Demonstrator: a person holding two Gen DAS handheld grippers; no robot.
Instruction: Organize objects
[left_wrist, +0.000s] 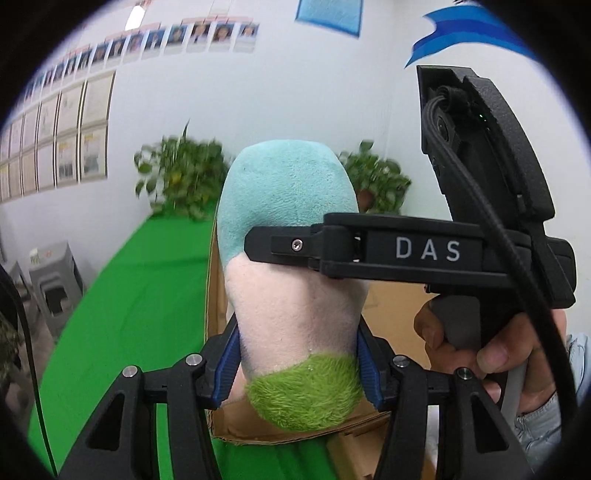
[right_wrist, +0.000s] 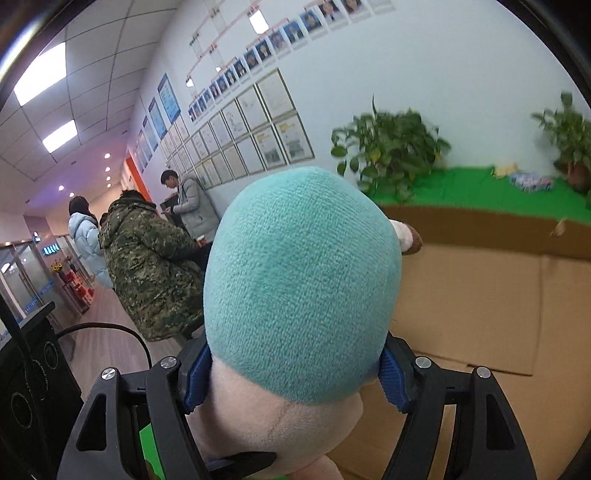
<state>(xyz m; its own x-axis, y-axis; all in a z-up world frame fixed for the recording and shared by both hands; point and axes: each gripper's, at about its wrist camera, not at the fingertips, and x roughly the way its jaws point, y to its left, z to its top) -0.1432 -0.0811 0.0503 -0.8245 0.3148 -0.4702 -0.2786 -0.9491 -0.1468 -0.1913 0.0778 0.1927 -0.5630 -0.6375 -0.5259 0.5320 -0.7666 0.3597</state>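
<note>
A plush toy (left_wrist: 291, 295) with a teal top, pale pink middle and a green fuzzy patch is held up above an open cardboard box (left_wrist: 391, 306). My left gripper (left_wrist: 297, 365) is shut on its pink lower part. My right gripper (right_wrist: 291, 373) is shut on the same plush toy (right_wrist: 299, 280), its blue pads pressing where teal meets pink. In the left wrist view the right gripper (left_wrist: 280, 245) reaches in from the right, marked DAS, its fingertip against the toy. The toy's front is hidden.
The cardboard box (right_wrist: 480, 295) lies on a green cloth-covered table (left_wrist: 140, 280). Potted plants (right_wrist: 388, 147) stand at the far wall. Small packets (right_wrist: 532, 181) lie on the green cloth. A grey stool (left_wrist: 51, 280) stands left. People (right_wrist: 147, 266) stand in the corridor.
</note>
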